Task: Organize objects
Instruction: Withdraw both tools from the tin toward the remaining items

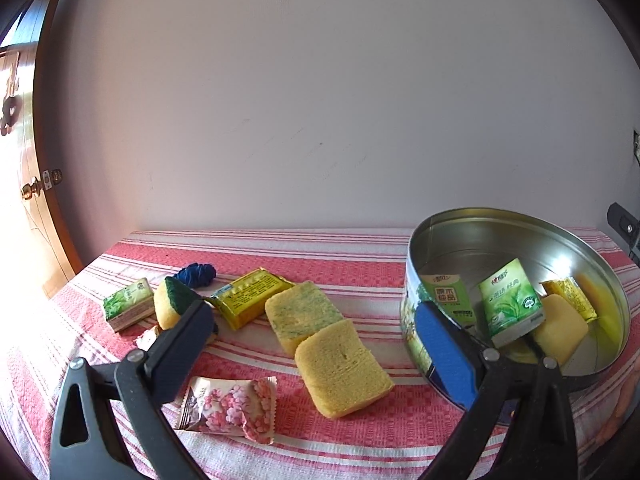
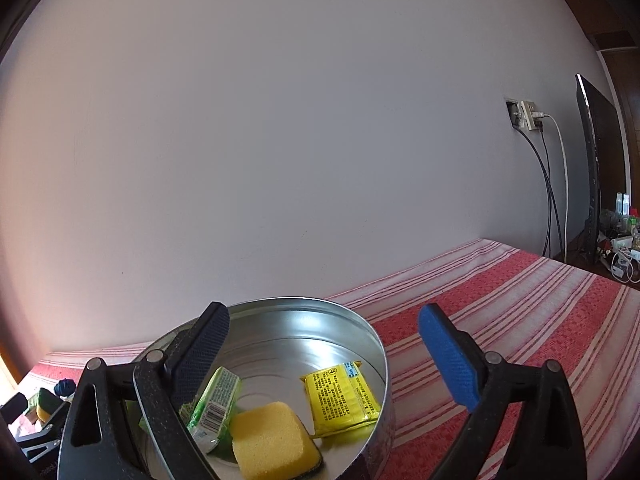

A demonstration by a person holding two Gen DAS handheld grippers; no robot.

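Note:
A round metal tin point(image 1: 448, 236) stands on the red striped cloth at the right; it holds two green tissue packs point(image 1: 512, 304), a yellow sponge point(image 1: 560, 332) and a yellow packet point(image 1: 570, 296). Left of it lie two yellow sponges point(image 1: 342, 368), a yellow packet point(image 1: 250, 296), a green-topped sponge point(image 1: 174, 304), a green tissue pack point(image 1: 128, 304), a blue yarn bundle point(image 1: 198, 274) and a pink floral packet point(image 1: 230, 408). My left gripper point(image 1: 316, 340) is open and empty above the sponges. My right gripper point(image 2: 324, 344) is open and empty over the tin point(image 2: 360, 320).
A plain wall runs behind the table. A wooden door point(image 1: 24, 200) is at the far left. A wall socket with cables point(image 2: 528, 116) and a dark screen point(image 2: 596, 160) are at the far right, beyond the cloth point(image 2: 520, 300).

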